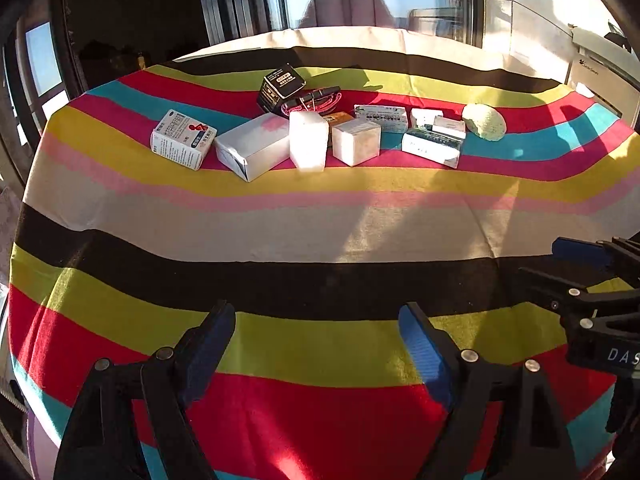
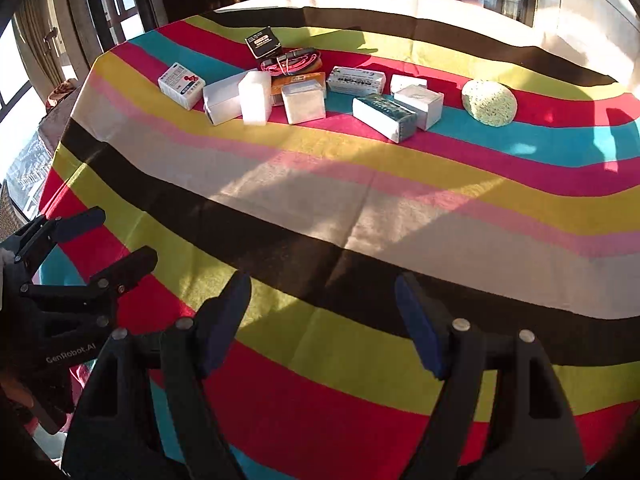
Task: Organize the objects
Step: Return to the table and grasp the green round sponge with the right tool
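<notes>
Several small boxes lie in a row across the far part of the striped tablecloth [image 1: 280, 232]: a printed white carton [image 1: 183, 139], a long white box [image 1: 253, 146], an upright white block [image 1: 308, 140], a white cube [image 1: 356, 141], a black box [image 1: 280, 87] and a dark-topped box [image 1: 434, 145]. A pale green sponge [image 1: 484, 121] lies at the right end. My left gripper [image 1: 316, 344] is open and empty over the near stripes. My right gripper [image 2: 322, 320] is open and empty, also near the front edge; it shows at the right of the left wrist view [image 1: 560, 264].
A red cord [image 2: 290, 62] lies coiled by the black box [image 2: 262, 43] on an orange box [image 2: 298, 80]. Windows and a dark cabinet stand behind the table. The cloth [image 2: 360, 208] hangs over the table's left edge.
</notes>
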`<state>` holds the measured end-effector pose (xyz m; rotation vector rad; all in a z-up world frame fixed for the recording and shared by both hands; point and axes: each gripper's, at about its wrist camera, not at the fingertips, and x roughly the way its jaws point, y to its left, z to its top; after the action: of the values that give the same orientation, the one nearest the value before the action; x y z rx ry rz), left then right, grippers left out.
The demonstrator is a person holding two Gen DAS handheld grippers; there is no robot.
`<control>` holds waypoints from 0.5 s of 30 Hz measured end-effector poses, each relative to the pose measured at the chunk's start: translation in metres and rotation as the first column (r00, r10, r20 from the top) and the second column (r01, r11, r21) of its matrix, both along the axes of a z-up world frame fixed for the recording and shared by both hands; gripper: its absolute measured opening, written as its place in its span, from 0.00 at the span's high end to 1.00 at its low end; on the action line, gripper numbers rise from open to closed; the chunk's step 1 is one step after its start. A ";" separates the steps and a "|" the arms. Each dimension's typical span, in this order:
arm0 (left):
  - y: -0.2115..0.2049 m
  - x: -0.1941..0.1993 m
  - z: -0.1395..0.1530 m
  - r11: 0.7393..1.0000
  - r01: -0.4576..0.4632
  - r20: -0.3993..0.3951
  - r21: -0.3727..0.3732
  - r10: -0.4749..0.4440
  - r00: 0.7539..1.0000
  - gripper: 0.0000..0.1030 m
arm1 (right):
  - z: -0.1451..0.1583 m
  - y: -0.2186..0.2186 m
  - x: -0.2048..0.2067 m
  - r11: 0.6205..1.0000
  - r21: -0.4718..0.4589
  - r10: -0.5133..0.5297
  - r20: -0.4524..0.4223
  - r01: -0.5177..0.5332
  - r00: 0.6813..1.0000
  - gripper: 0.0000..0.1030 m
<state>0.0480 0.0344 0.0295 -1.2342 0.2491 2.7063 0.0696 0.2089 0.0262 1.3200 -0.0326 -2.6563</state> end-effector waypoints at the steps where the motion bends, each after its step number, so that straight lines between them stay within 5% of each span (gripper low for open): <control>1: 0.005 -0.012 -0.005 1.000 0.001 0.001 -0.010 -0.001 1.000 0.17 | -0.002 0.007 -0.009 1.000 -0.001 -0.012 0.007 0.012 1.000 0.25; 4: 0.012 -0.040 -0.019 1.000 -0.012 0.030 -0.027 0.012 0.999 0.17 | -0.009 0.025 -0.039 0.999 0.013 -0.031 0.020 0.031 0.999 0.25; 10: -0.006 -0.044 -0.026 0.995 -0.043 0.079 0.089 0.036 0.996 0.12 | -0.013 0.073 -0.098 0.991 0.024 -0.134 0.004 0.134 0.991 0.25; 15: -0.004 -0.048 -0.029 0.996 -0.055 0.098 0.076 0.048 0.994 0.02 | -0.004 0.119 -0.162 0.943 0.038 -0.328 -0.041 0.330 0.944 0.22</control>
<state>0.0005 0.0303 0.0010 -1.3609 0.0996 2.6621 -0.0922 0.3280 0.0220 1.3902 -0.2092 -2.9706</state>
